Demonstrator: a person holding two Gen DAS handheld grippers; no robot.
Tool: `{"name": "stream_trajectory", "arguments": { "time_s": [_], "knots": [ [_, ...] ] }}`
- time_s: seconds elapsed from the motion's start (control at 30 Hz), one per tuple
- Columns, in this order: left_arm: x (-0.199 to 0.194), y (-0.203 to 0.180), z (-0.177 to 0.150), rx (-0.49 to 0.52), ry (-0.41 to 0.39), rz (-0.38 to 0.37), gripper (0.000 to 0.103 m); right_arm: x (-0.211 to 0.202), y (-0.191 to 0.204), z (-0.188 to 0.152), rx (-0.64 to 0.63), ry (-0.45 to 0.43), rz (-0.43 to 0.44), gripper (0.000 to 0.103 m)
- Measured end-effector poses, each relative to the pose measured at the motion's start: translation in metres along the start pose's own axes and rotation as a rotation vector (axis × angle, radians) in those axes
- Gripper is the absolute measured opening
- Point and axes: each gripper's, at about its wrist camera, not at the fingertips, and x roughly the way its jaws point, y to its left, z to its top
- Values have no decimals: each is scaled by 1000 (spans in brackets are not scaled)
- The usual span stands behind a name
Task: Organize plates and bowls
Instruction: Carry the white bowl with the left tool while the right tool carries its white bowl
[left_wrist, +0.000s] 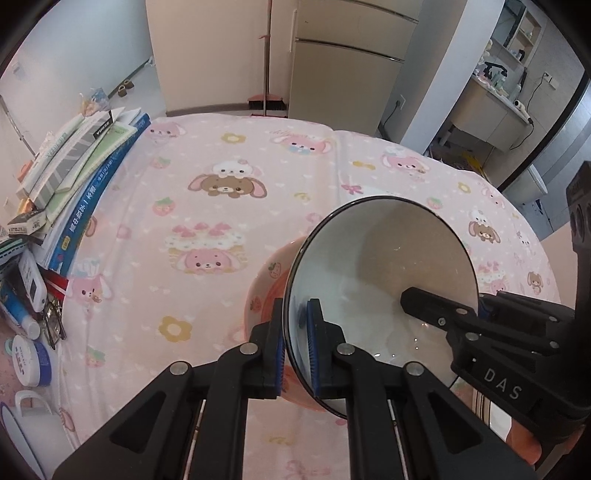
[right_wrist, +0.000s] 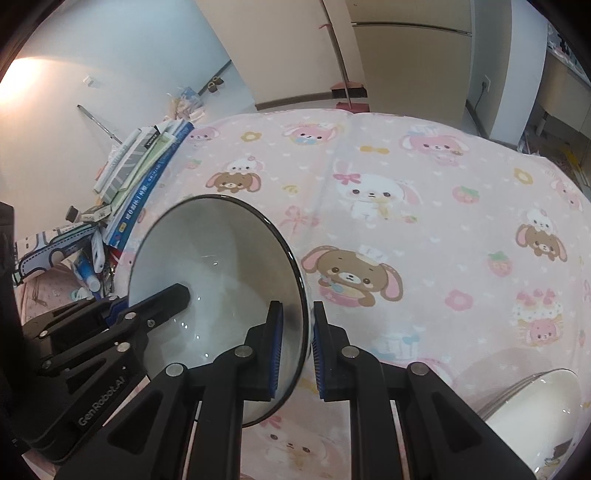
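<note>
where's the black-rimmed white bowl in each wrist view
Left wrist view: the black-rimmed white bowl sits right of centre, tilted, its rim between the left tongs, with the right tongs on its far rim.
Right wrist view: the bowl sits left of centre, its rim between the right tongs, the left tongs entering from the left.
Shared landmark: the stack of books at the table's left edge.
</note>
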Motion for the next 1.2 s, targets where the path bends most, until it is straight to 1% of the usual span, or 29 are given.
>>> {"name": "stream_trajectory", "arguments": {
  "time_s": [0.1, 0.2, 0.3, 0.33, 0.37, 0.47, 0.63, 0.67, 0.7, 0.73, 0.77, 0.8, 0.83, 0.87, 0.9, 0.97, 1.0, 1.03, 1.07, 1.1, 1.13, 1.2],
  "knots": [
    [0, 5, 1, -6, 3, -4, 8, 5, 1, -1, -5, 16, 10, 16],
    [-1, 8, 2, -13, 3, 4, 8, 6, 4, -1, -11, 10, -4, 17],
    [2, 7, 1, 2, 0, 55, 9, 5, 9, -3, -38, -4, -38, 18],
    [3, 9, 2, -4, 1, 77, 9, 5, 10, -4, -41, -6, -38, 20],
    [4, 11, 2, -12, 0, 79, 9, 5, 9, -3, -40, -8, -34, 21],
    [2, 15, 3, -18, 5, 47, 10, 4, 7, -2, -46, 0, -23, 21],
    [2, 19, 4, -24, 18, 23, 11, 4, 4, -1, -36, 8, -3, 20],
    [1, 18, 4, -21, 22, 26, 14, 3, 5, -1, -39, 7, -3, 21],
    [-1, 18, 4, -12, 25, 29, 19, 2, 5, -1, -42, 5, -5, 21],
    [-5, 16, 3, -1, 17, 35, 35, 1, 6, -2, -45, 4, -6, 21],
    [-8, 15, 3, 7, 2, 44, 44, 1, 6, -2, -48, 4, -7, 21],
    [-15, 14, 3, 15, -33, 61, 63, -1, 6, -2, -50, 3, -7, 21],
    [-20, 13, 2, 21, -68, 79, 68, -2, 6, -2, -52, 1, -4, 21],
    [-23, 12, 2, 25, -87, 99, 68, -4, 6, -2, -52, -1, 1, 21],
    [-25, 12, 1, 29, -90, 117, 68, -6, 6, -2, -52, -3, 5, 21],
    [-27, 12, 1, 38, -95, 116, 68, -10, 5, -2, -51, -8, 7, 21],
    [-28, 11, 1, 45, -98, 113, 62, -12, 5, -2, -50, -13, 8, 21],
    [-30, 11, 1, 48, -107, 117, 36, -15, 4, -2, -49, -19, 9, 21],
    [-30, 11, 0, 52, -106, 118, 20, -17, 4, -2, -46, -25, 9, 21],
    [-29, 10, 0, 56, -91, 99, 6, -20, 3, -1, -44, -30, 9, 21],
    [-28, 10, -1, 62, -79, 69, 4, -22, 3, -1, -42, -34, 8, 21],
    [-26, 7, -1, 79, -90, 94, 3, -25, 1, -1, -39, -41, 8, 21]
  ]
}}
